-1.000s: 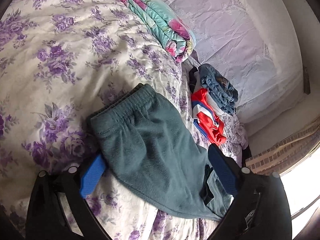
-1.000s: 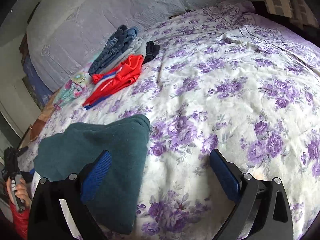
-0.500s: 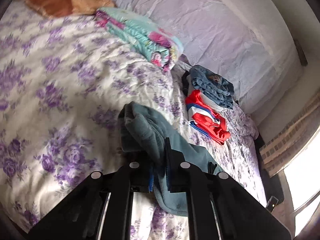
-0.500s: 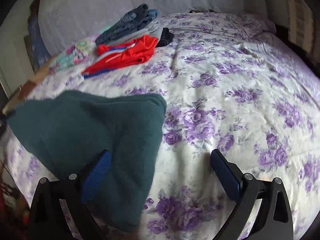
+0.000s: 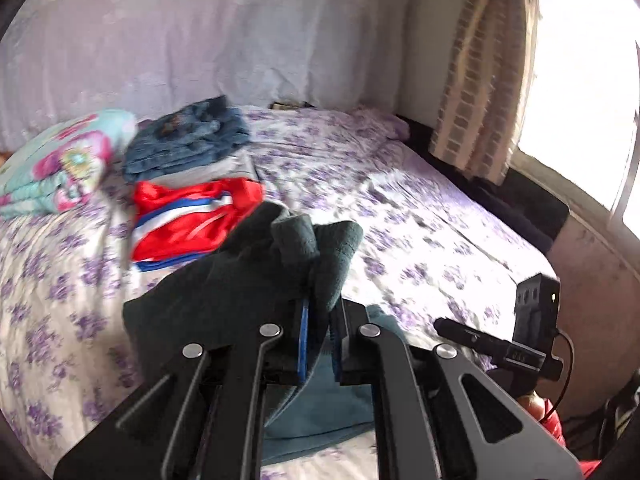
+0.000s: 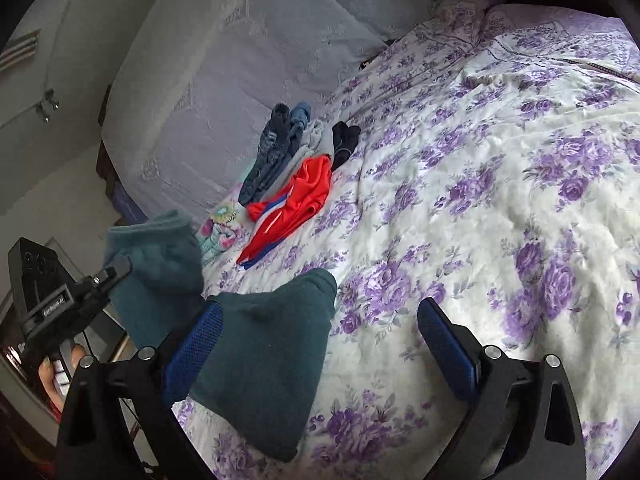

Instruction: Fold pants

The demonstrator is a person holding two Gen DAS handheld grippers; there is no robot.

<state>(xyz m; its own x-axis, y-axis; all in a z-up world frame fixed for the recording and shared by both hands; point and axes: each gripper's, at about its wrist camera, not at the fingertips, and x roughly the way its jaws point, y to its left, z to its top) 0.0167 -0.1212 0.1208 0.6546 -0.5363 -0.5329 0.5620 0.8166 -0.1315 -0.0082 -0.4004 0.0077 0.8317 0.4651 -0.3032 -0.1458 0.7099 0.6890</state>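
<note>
The dark teal pants [image 5: 240, 292] are bunched up in my left gripper [image 5: 319, 332], which is shut on a thick fold of them and holds it above the bed. In the right wrist view that lifted end [image 6: 156, 264] hangs from the left gripper [image 6: 118, 270] at the far left. The rest of the pants [image 6: 264, 352] lies on the floral bedspread [image 6: 500, 200]. My right gripper [image 6: 320, 312] stands open low over the bed. Its left pad [image 6: 192, 344] rests beside the lying cloth and its right pad [image 6: 448, 344] is over bare bedspread.
Near the headboard [image 5: 200, 40] sit folded jeans [image 5: 188, 144], a red, white and blue garment [image 5: 188, 224], a black item [image 6: 344, 140] and a folded floral blanket [image 5: 60, 160]. A curtain [image 5: 480, 80] and window are on the right. The bedspread stretches open to the right.
My left gripper closed on the pants' waistband end, lifted it off the bed and swung it across while rolling. The right gripper stayed open and shifted slightly.
</note>
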